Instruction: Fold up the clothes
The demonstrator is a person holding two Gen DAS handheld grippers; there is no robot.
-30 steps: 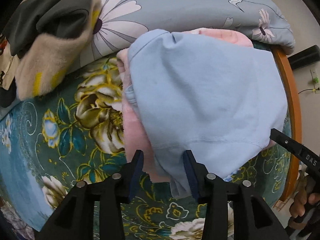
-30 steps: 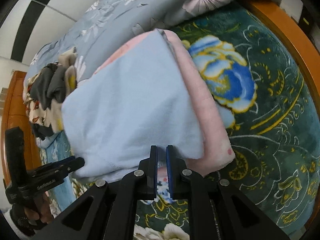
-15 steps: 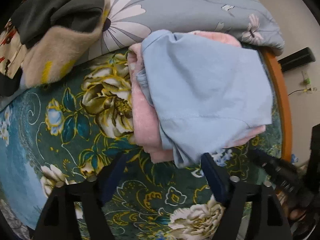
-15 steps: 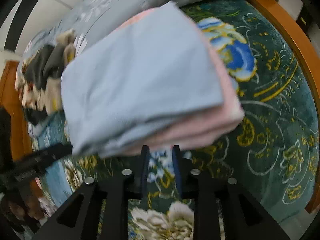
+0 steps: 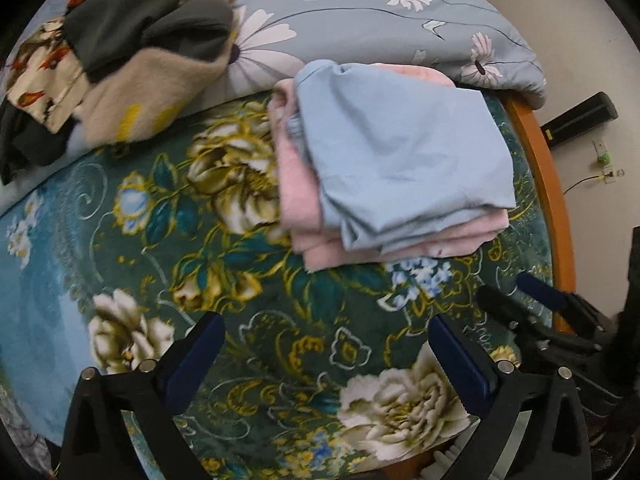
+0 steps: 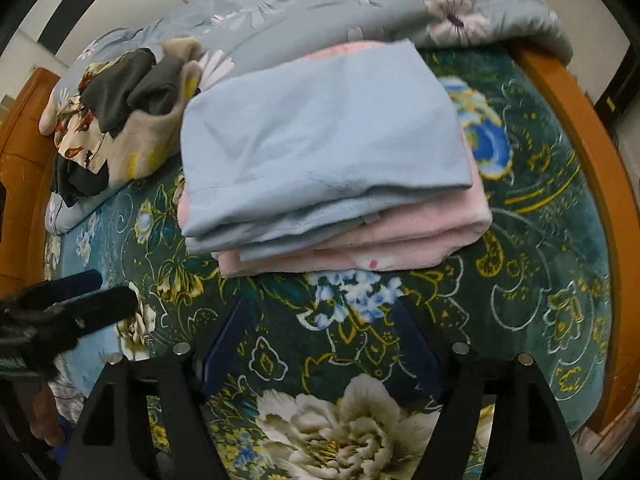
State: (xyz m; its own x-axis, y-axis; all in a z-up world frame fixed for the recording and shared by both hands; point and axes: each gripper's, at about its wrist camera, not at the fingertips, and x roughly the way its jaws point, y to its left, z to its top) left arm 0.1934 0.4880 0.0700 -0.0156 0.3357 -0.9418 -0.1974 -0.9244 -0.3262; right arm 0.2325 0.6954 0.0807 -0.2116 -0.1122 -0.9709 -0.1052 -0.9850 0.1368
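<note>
Both tools have let go of the folded light-blue garment and drawn back from it.

Left wrist view: a second ago the left tool had the near hem of the blue garment between its fingers; its jaws have just been opening and now stand spread wide with only the green floral blanket showing between them. The blue garment lies ahead of the tool, folded, on top of a folded pink garment, the stack resting on the blanket and well clear of the fingertips. Further ahead and to the left of the tool sits a heap of unfolded clothes, dark grey and tan, on the grey daisy-print quilt. The right tool shows at the right edge, blurred, beside the wooden bed frame.

Right wrist view: the right tool was pressed almost together just under the stack's near edge; its jaws have just been opening and now stand apart, nothing between them but blanket. The blue garment tops the pink garment straight ahead of the tool, apart from its fingertips. The unfolded clothes lie ahead to the left, and the left tool enters from the left edge, blurred.
</note>
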